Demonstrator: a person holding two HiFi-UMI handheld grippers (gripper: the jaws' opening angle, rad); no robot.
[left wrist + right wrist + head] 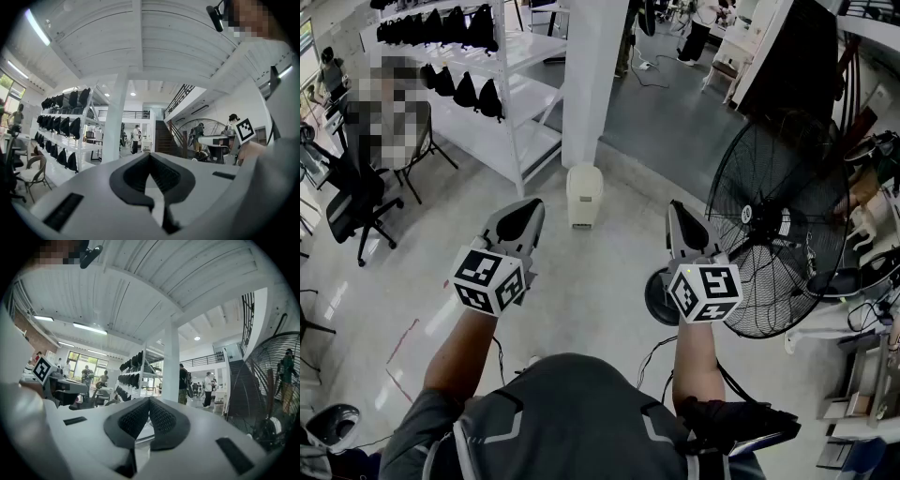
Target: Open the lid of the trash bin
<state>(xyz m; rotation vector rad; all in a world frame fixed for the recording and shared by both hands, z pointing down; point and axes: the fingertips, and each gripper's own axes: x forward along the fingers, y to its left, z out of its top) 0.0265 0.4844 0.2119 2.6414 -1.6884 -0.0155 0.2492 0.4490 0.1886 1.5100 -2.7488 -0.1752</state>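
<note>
Up at twelve o'clock by the white pillar (592, 84), the trash bin (584, 202) is judged light, stiff plastic, best taken at its lid (584, 176) edge, while the left gripper (529, 208) and right gripper (678, 212) are held pressed together, empty.

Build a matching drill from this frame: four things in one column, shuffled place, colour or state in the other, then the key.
Things:
1. trash bin
2. floor fan
3. office chair
4. left gripper

Descriptions:
A. black, at the head view's left edge
B. jaws together, holding nothing
C. cream, at the foot of the white pillar
D. round black grille, at the head view's right

Pairs: 1-C, 2-D, 3-A, 4-B
</note>
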